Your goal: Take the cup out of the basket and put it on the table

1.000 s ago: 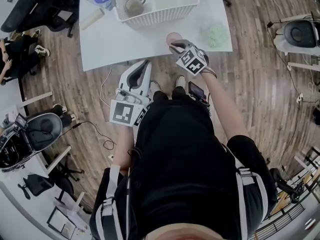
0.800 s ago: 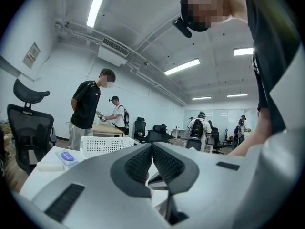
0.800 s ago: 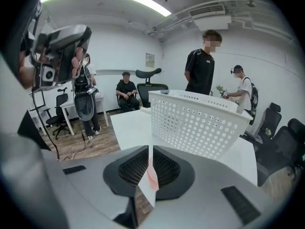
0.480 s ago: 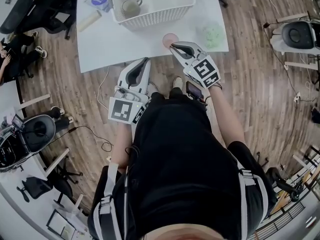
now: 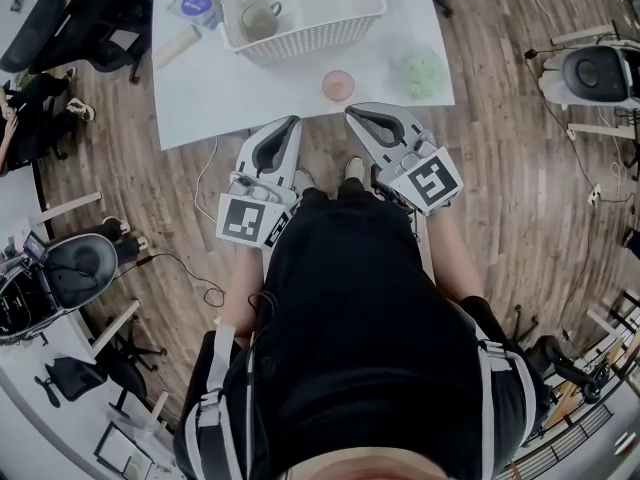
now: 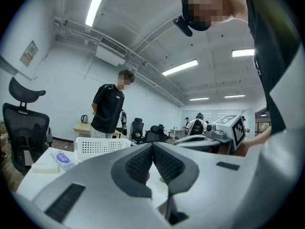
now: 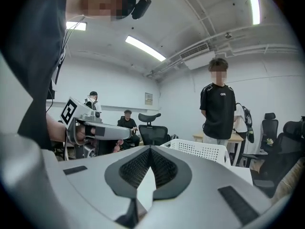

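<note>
Two grippers hang side by side above the wood floor (image 5: 520,168), just short of the near edge of the white table (image 5: 220,88), both pointing toward it and about level. The left gripper (image 5: 292,122) has its jaws clenched, pad against pad, with nothing between them. The right gripper (image 5: 351,112) has just been closing its jaws; they meet at the tips, and nothing is caught between them either. One pink cup (image 5: 338,85) stands upright on the table near that edge, just beyond the right gripper's tips and clear of them. Behind it sits the white basket (image 5: 310,34), its perforated wall facing the person. Inside it, at its left end, a grey-green mug (image 5: 259,18) stands upright with its handle to the right. A pale green lump (image 5: 424,71) lies on the table to the right of the pink cup, apart from it. Left of the basket lie a blue-labelled packet (image 5: 196,4) and, nearer the front, a pale roll (image 5: 180,43). Each gripper view shows the other gripper alongside with its marker cube, and a person in a black shirt (image 6: 108,109) standing beyond the table, behind the basket.
</note>
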A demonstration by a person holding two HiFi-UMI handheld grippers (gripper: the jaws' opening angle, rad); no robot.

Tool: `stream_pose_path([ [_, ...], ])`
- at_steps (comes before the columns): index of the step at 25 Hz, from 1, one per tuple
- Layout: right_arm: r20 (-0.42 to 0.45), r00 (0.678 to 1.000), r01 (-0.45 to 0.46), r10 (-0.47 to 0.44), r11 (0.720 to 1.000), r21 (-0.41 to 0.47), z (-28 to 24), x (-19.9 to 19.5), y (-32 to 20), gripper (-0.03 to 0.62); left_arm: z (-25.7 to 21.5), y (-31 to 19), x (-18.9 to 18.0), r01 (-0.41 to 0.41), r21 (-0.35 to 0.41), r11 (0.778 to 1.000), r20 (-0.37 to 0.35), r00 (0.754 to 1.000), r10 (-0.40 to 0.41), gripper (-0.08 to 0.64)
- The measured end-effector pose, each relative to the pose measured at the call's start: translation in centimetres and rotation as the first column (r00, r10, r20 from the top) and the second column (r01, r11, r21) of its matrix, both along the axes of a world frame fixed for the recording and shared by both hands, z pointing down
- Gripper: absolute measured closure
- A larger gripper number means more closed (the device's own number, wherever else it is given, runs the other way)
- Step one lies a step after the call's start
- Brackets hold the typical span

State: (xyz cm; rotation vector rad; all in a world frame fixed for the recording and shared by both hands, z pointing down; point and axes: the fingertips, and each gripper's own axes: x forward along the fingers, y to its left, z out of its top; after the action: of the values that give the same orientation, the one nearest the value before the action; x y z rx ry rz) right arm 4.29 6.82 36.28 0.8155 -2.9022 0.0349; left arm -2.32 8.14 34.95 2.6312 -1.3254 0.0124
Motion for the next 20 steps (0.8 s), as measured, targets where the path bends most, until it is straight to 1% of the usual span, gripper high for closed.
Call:
stream_pose_path([
  [3,0.003,1.000,0.012,-0.012,1.000,0.010,-0.5,-0.2,0.4,0.574,-0.1,0.1,0.2,-0.003,0.003,1.000,0.004,1.000,0.003,0.541],
  [7,0.017,1.000,0.013,-0.013,1.000,0.007,-0.8,-0.2,0.8,0.574,0.0,0.3,0.5,-0.003,0.012,1.000,0.044,0.999,0.003,0.541],
  [12,0.013,1.000,0.019,-0.019,1.000,-0.006,-0.5,-0.2,1.0,0.574,-0.3,0.4,0.0,0.020,0.016,1.000,0.010,1.000,-0.020,0.541],
  [20,0.002,1.000,0.020,-0.020,1.000,-0.004,-0.6,-1.0,1.1,0.574,0.1,0.7,-1.0,0.024,0.005,1.000,0.013,1.000,-0.024,0.541],
])
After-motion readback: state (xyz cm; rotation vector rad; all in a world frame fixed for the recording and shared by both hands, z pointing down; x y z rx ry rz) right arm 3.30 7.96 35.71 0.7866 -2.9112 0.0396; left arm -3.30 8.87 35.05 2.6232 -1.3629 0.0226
